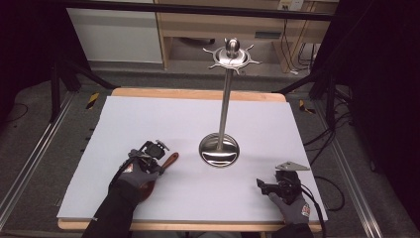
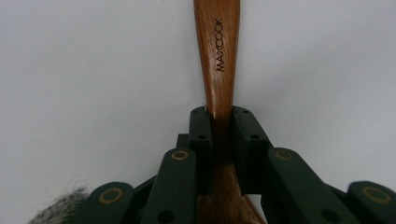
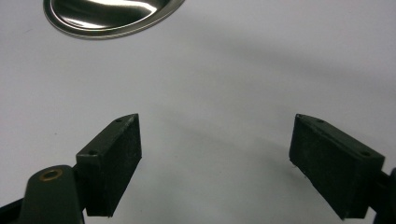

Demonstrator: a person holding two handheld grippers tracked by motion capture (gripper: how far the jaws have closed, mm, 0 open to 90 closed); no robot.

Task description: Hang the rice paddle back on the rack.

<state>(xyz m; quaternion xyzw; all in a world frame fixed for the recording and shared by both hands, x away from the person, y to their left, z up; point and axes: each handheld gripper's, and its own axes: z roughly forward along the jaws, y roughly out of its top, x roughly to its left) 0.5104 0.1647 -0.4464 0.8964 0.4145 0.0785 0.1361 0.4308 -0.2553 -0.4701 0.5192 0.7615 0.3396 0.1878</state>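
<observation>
Clamping "MAXCOOK" wooden spoon [image 2: 218, 65], left gripper [image 2: 223, 122]

White tabletop [image 1: 148, 129], wooden cabinet [image 1: 198, 29] beyond (cables [image 1: 327, 141] on the floor at right)

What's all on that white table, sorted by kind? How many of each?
Wooden utensil, clamped in the left gripper: 1
Steel utensil stand with hooks on top: 1
Handheld grippers, counting the open right gripper: 2
Total: 4
</observation>
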